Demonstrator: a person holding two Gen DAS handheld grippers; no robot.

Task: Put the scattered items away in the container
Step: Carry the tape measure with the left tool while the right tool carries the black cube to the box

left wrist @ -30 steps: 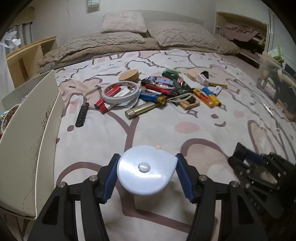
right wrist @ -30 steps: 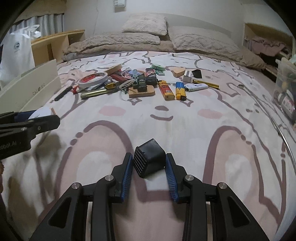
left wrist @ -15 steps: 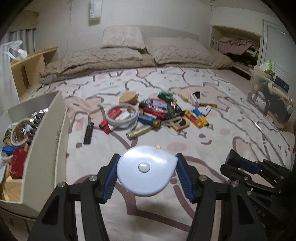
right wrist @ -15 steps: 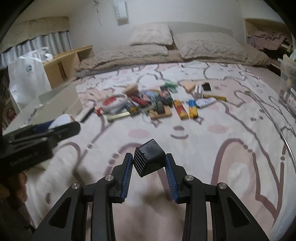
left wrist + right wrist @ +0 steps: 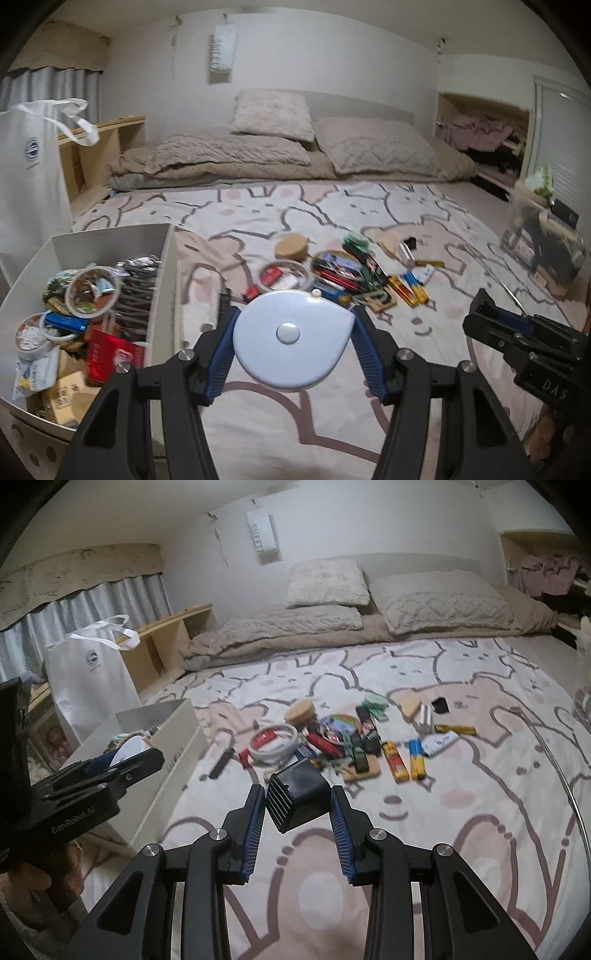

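Left wrist view, left tongs (image 5: 291, 334) pinching a white tape measure (image 5: 290, 341) above the bed (image 5: 258, 417), box (image 5: 164, 295) of clutter at left, right tongs (image 5: 298, 805) pinching a black cube (image 5: 297, 799), item pile (image 5: 332, 740) beyond

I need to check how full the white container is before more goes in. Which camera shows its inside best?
The left wrist view: it looks down into the white container, showing tape rolls, packets and a red box piled inside. The right wrist view shows mostly its outer side wall, with the left tongs blocking much of the opening.
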